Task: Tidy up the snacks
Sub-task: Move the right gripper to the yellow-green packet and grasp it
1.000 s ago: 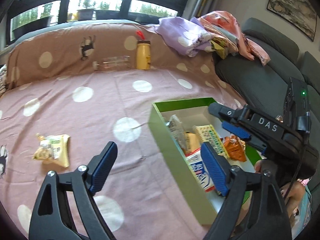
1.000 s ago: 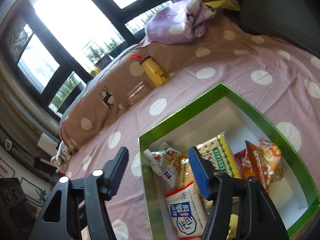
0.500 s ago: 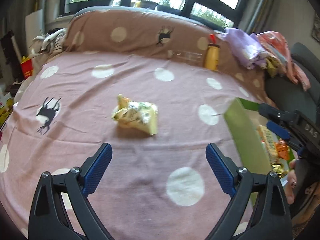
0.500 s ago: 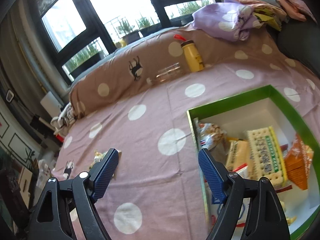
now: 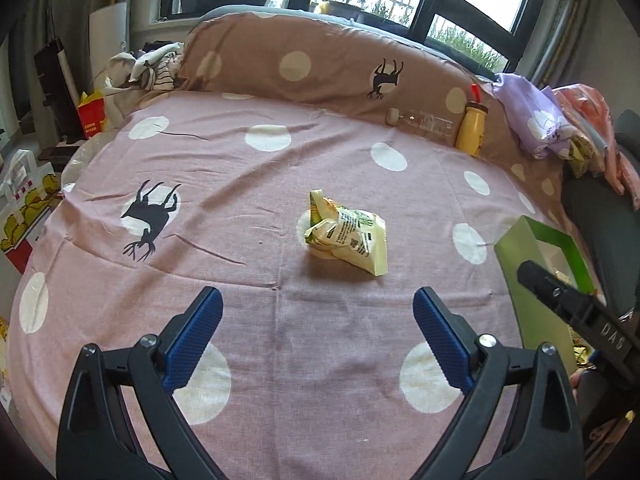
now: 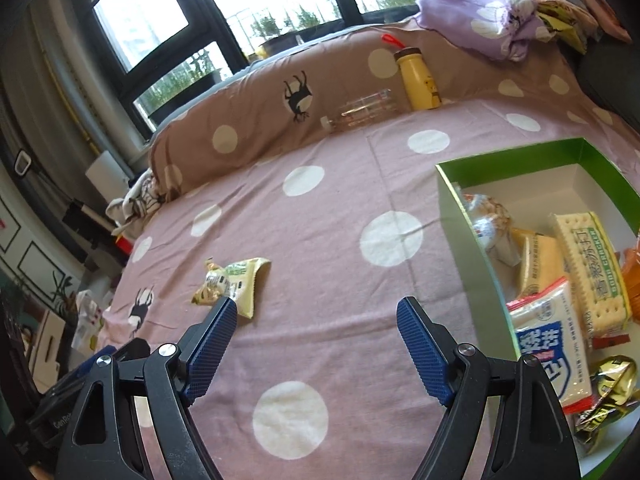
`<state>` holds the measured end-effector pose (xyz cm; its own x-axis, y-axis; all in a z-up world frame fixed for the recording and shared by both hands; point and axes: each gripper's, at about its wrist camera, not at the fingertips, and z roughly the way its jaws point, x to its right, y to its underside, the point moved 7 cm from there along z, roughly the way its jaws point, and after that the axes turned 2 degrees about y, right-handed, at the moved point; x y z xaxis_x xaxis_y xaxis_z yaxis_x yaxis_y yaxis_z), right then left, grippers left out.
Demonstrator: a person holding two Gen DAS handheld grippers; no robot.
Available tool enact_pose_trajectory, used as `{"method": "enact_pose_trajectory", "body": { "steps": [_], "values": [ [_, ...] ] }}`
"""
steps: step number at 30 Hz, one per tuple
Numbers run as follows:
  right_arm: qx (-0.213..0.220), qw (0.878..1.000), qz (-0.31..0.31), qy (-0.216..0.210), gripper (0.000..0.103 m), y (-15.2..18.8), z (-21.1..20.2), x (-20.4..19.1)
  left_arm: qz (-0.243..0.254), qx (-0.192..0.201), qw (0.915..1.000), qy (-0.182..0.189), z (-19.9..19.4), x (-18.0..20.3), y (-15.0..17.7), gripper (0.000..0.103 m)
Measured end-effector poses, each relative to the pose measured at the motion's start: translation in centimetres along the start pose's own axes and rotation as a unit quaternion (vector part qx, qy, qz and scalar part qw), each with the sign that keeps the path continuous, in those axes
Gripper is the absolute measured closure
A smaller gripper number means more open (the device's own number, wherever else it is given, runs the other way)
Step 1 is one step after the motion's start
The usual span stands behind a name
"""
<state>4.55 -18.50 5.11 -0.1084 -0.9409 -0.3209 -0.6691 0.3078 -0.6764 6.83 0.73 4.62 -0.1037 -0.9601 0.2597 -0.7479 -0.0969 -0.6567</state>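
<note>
Most snacks are sitting in the green box [image 6: 456, 216] while both wide-open, empty claws, left claw [image 5: 316, 340] and right claw [image 6: 316, 344], are facing one last snack bag [image 5: 348, 236] lying ahead on the bed [image 5: 240, 184].

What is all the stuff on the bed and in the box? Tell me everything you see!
Loose snack packet: one, pale yellow and green, on the sheet, apart from the box.
Box: one, green outside, white inside, right side of the bed.
Snacks in the box: several; a cracker pack, a white and blue packet, a gold wrapper, others partly hidden.
Yellow bottle: one, upright against the brown cushion.
Clear bottle: one, lying beside the yellow one.
Sheet: pink, white dots, deer prints.
Clothes pile: lilac and orange, far right.
Left gripper: open, empty.
Right gripper: open, empty.
</note>
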Motion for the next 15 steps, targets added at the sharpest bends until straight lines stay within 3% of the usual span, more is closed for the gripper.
{"method": "enact_pose_trajectory", "body": {
  "steps": [5,15],
  "values": [
    [-0.021,1.0,-0.019,-0.008,0.021,0.8,1.2,-1.9,-0.027,0.002,0.9995,0.014,-0.3,-1.2,-0.5,0.006],
    [-0.153,0.987,-0.007,-0.051,0.021,0.8,9.8,-6.6,-0.075,-0.015,0.9966,-0.031,0.2,-5.3,-0.7,0.006]
  ]
}}
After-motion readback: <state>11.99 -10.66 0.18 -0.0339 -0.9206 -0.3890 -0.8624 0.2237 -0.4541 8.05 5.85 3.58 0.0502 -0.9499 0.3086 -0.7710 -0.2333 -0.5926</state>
